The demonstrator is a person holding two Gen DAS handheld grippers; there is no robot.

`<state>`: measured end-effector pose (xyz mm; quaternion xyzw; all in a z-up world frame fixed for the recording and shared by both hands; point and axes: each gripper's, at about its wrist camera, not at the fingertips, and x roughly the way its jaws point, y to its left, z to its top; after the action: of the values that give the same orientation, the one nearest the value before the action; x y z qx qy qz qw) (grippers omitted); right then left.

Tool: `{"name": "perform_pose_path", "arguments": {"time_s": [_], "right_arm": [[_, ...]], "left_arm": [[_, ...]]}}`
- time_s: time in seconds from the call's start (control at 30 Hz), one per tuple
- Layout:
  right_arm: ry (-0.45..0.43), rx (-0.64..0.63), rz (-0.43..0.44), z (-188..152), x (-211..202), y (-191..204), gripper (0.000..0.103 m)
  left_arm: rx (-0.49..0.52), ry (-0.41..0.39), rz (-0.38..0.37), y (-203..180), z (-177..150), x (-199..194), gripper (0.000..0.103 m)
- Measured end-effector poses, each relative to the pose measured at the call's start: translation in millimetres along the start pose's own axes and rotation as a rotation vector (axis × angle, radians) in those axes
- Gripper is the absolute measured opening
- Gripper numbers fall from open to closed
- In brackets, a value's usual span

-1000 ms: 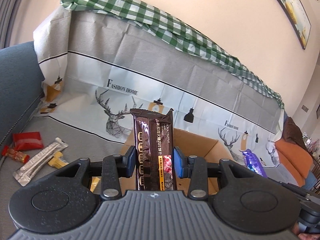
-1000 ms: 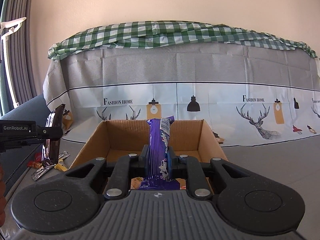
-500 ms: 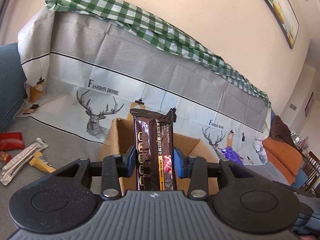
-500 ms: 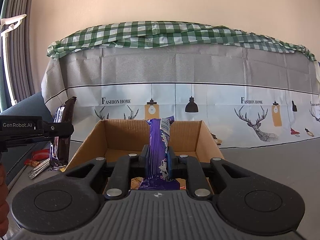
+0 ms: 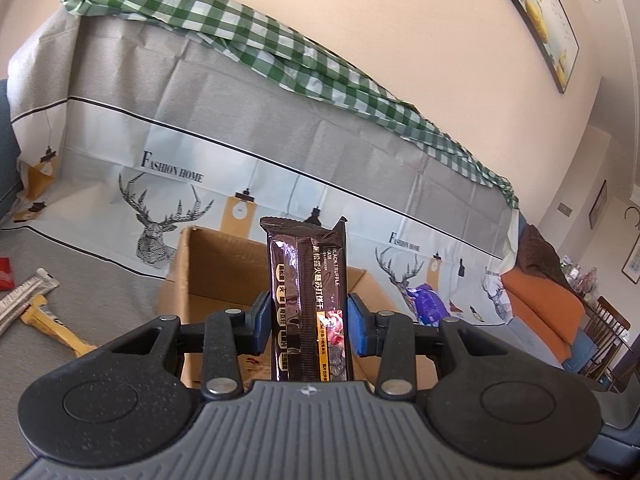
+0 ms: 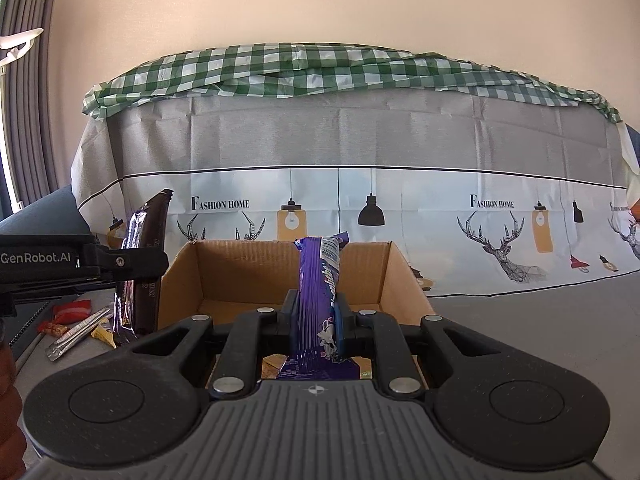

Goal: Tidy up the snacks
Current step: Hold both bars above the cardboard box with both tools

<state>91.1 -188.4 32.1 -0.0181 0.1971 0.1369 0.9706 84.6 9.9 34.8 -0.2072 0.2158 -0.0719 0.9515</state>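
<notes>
My left gripper (image 5: 308, 322) is shut on a dark brown black-truffle cracker packet (image 5: 308, 292), held upright just in front of the open cardboard box (image 5: 208, 276). In the right wrist view the left gripper (image 6: 132, 264) and its brown packet (image 6: 140, 264) hang at the box's left wall. My right gripper (image 6: 316, 320) is shut on a purple snack packet (image 6: 318, 288), upright over the near edge of the box (image 6: 224, 268). The purple packet also shows in the left wrist view (image 5: 426, 304). A few packets lie on the box floor (image 6: 280, 364).
Loose snacks lie on the grey surface left of the box: a silver stick (image 5: 24, 300), a yellow bar (image 5: 52, 322), a red packet (image 6: 72, 308). A sofa back draped in deer-print cloth (image 6: 360, 208) stands behind the box. An orange seat (image 5: 540, 300) is far right.
My left gripper has swung right with the brown packet, closing on the box's left side. The right gripper with the purple packet has barely moved.
</notes>
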Motion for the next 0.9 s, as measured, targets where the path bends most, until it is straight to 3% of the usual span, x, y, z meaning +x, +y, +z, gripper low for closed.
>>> {"name": "perform_pose_path", "arguments": {"time_s": [0.9], "right_arm": [[-0.004, 0.006, -0.034, -3, 2, -2, 0.017]], "left_arm": [[0.001, 0.013, -0.052, -10, -6, 9, 0.043]]}}
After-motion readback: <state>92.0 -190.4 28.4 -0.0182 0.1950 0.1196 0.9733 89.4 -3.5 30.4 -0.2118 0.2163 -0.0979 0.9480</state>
